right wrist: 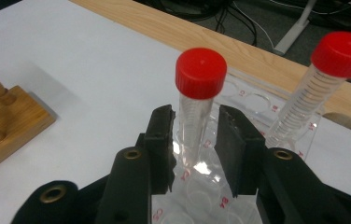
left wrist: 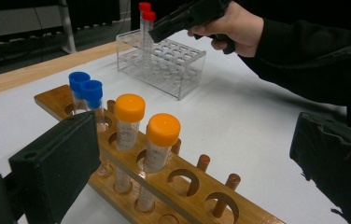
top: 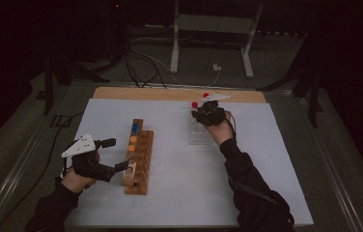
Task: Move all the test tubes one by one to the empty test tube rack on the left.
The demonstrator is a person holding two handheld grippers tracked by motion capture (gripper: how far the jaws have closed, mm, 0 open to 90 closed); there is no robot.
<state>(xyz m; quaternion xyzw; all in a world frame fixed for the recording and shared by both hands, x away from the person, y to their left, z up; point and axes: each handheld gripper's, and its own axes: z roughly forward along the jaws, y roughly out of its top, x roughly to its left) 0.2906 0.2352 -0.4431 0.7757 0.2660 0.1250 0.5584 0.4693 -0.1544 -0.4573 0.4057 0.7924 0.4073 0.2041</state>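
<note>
Right gripper (right wrist: pixel 194 135): I see black jaws either side of a ribbed clear tube with red screw cap (right wrist: pixel 197 100), standing in the clear plastic rack (right wrist: pixel 253 100); contact seemingly not made | Left gripper (left wrist: pixel 201 163): released, jaws wide at the wooden rack (left wrist: pixel 183 189) | second red-capped tube (right wrist: pixel 316 86) upright alongside.

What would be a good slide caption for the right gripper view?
Right gripper closing around a red-capped tube standing in the clear rack, a second red-capped tube beside it.
</note>
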